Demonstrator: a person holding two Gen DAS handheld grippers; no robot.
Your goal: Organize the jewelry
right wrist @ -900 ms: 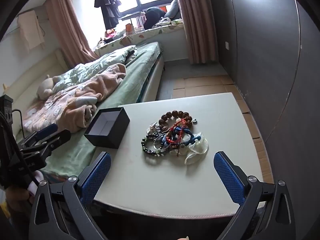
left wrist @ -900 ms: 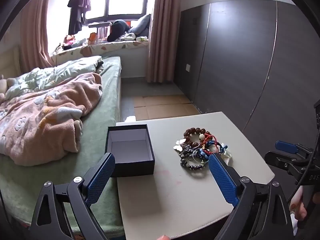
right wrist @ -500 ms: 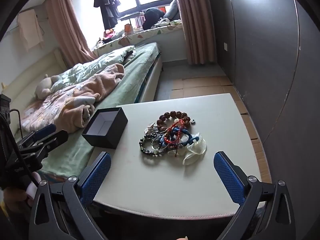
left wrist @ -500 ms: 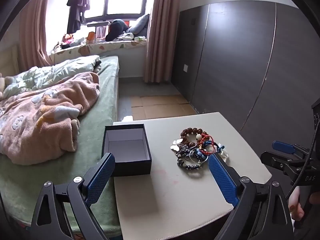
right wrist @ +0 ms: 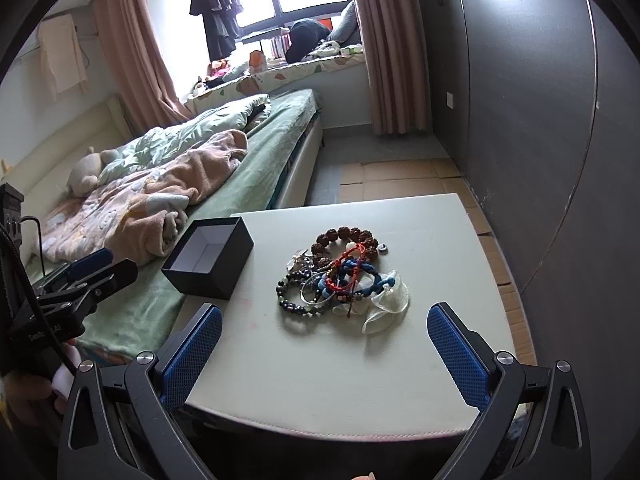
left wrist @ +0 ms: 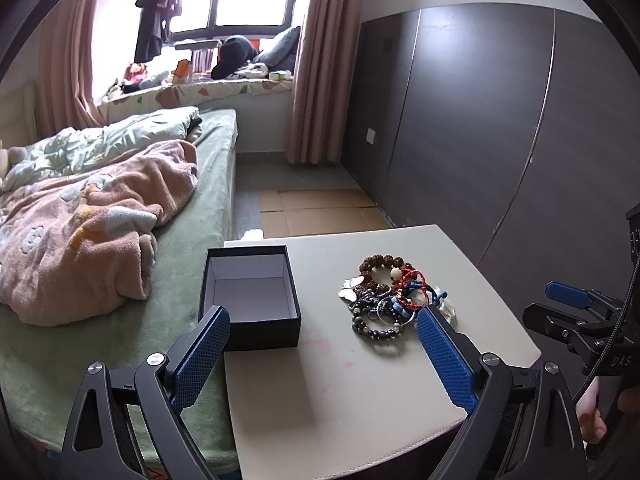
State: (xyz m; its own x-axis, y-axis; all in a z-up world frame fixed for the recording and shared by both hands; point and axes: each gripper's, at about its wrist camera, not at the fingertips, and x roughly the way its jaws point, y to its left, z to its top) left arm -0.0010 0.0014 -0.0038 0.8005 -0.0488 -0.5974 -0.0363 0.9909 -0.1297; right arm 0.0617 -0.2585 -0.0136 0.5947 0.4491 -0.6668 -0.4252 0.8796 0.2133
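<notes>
Hovering above the near edge of the pale table (left wrist: 360, 400), the left gripper (left wrist: 322, 344) had its two blue fingers spread wide and held nothing. Just ahead of its left finger stood the black box (left wrist: 250, 296), open at the top and with a white inside, at the table's left edge next to the bed (left wrist: 172, 248). Ahead of its right finger lay the pile of jewelry (left wrist: 390, 298): a brown bead bracelet (left wrist: 378, 264) at the far side, a red cord (left wrist: 412, 280) and blue cords over it, a dark bead bracelet (left wrist: 374, 330) at the near side. The pile and the box were apart, with bare table between them.

The right gripper (right wrist: 324, 340) was also spread wide and empty, low over the near edge of the table (right wrist: 340, 380). The jewelry (right wrist: 340, 276) lay straight ahead, between the lines of its two fingers, and a small clear pouch (right wrist: 386, 308) touched the pile on the right. The box (right wrist: 210, 258) was ahead and to the left. Further left, beside the table, the other gripper was seen from the side.
</notes>
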